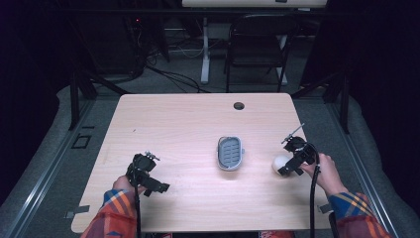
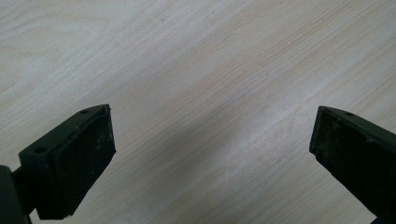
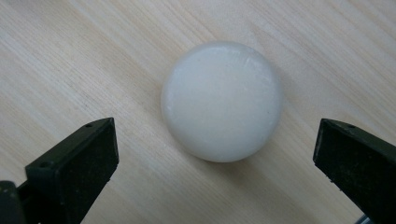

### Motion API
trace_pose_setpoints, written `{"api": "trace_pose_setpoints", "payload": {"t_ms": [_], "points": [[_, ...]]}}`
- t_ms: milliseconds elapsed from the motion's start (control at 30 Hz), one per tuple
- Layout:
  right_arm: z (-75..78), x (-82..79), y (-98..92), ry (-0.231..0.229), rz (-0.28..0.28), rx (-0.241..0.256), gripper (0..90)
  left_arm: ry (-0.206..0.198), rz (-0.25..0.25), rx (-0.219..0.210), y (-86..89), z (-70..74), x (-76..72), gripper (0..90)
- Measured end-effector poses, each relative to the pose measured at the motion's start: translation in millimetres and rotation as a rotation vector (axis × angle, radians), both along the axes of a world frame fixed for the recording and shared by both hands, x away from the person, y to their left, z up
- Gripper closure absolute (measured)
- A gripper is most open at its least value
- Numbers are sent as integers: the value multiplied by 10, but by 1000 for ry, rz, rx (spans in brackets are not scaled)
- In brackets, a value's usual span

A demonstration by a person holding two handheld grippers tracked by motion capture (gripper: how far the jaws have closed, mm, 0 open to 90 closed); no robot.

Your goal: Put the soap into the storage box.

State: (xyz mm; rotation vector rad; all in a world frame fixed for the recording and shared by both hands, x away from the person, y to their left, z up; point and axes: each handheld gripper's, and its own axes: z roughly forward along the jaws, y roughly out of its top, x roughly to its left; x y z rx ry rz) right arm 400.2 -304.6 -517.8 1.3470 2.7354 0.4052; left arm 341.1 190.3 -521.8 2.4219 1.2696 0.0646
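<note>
On desk, at 4 o'clock from grey soap dish (image 1: pixel 231 152): white round soap bar (image 3: pixel 222 100). My right hand-held gripper (image 3: pixel 215 149) released, jaws wide, straddling it. I judge bar hard, smooth, slippery, light; grip across widest rim. Left hand-held gripper (image 2: pixel 212 154) released, idle.

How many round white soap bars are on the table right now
1. The round white soap bar lies on the table near its right edge, between the open jaws of the right hand-held gripper, right of the grey soap dish.

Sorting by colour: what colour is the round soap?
White, plain; the soap shows best in the right gripper view.
</note>
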Motion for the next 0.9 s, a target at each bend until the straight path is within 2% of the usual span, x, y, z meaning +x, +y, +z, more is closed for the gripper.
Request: {"api": "trace_pose_setpoints", "payload": {"t_ms": [267, 400, 433, 500, 533, 600, 633, 767, 800, 833, 867, 900], "points": [[-33, 108, 64, 15, -8, 6, 0, 1, -1, 3, -1, -1, 2, 1], [-30, 170, 83, 38, 25, -46, 0, 0, -2, 1, 0, -1, 1, 1], [-52, 166, 99, 25, 13, -33, 0, 0, -1, 2, -1, 0, 0, 1], [-51, 186, 111, 36, 34, -48, 0, -1, 0, 2, -3, -1, -1, 1], [-62, 184, 122, 32, 25, -39, 0, 0, -1, 1, -1, 0, -1, 1], [-50, 208, 134, 43, 44, -63, 0, 0, -2, 1, 0, -1, 0, 1], [-75, 200, 146, 27, 18, -50, 15, 0, -1, 1, 0, -1, 0, 1], [-68, 225, 151, 43, 33, -82, 118, 0, -2, 1, 0, -1, 1, 1], [-92, 212, 163, 30, 15, -65, 121, -1, -1, 3, -1, -1, 1, 1], [-87, 221, 164, 40, 28, -77, 121, 0, -1, 3, -1, -1, 0, 1], [-104, 213, 173, 27, 14, -69, 121, 0, -1, 3, -1, -1, 1, 1], [-97, 225, 178, 42, 28, -86, 133, 0, -2, 1, 0, -2, 1, 1]]}}
